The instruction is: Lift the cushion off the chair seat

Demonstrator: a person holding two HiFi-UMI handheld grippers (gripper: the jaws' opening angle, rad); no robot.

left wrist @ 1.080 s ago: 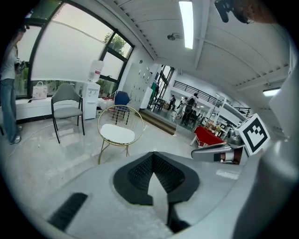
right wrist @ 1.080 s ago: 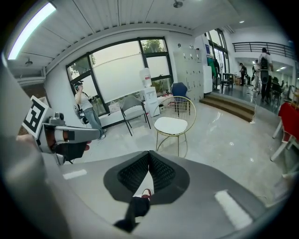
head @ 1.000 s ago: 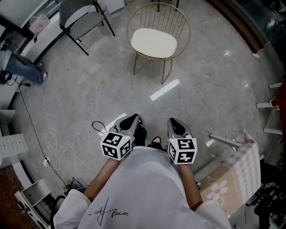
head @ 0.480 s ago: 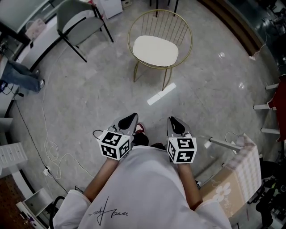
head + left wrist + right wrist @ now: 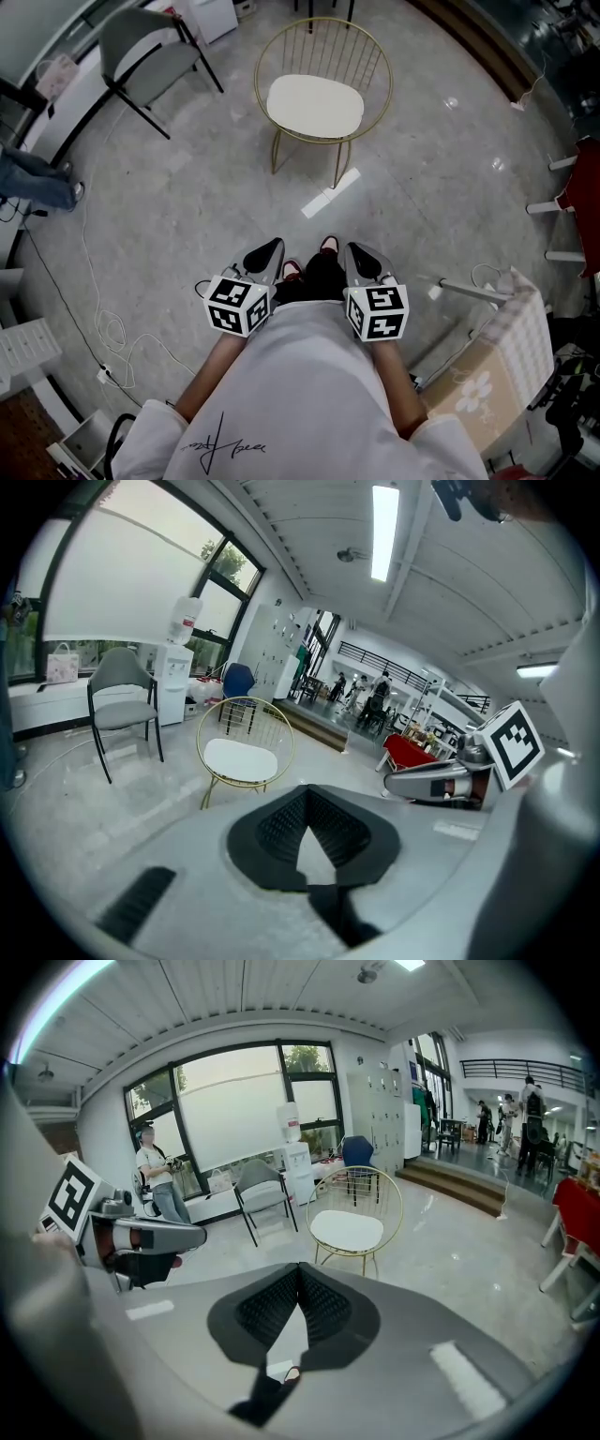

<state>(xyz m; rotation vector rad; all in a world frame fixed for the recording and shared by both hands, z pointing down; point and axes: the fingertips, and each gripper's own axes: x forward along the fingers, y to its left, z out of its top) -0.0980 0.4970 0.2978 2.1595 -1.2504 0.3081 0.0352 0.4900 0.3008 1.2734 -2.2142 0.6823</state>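
We hold both pairs of tongs close in front of our body, low over the grey floor [image 5: 187,197]. Our bare forearms [image 5: 217,373] run forward side by side out of the white shirt [image 5: 300,394]. The left tongs [image 5: 266,251] sit at the left of the head view, with their marker cube [image 5: 239,305] nearest us. The right tongs [image 5: 360,255] are just beside them, and their cube [image 5: 377,312] is about level with the other. Both pairs point forward and slant downward, roughly parallel, and neither touches anything.

In the left gripper view, the left tongs [image 5: 307,797] are pressed together, the ribbed pads meeting at the tip with nothing between them. In the right gripper view, the right tongs [image 5: 298,1274] are likewise pressed together and hold nothing. Each of these views catches the other pair off to one side, held at about the same height.

The cream cushion [image 5: 315,105] lies flat on the seat of the gold wire chair [image 5: 343,165], which stands well apart, straight ahead of the tips. A grey chair [image 5: 141,42] stands further to the left.
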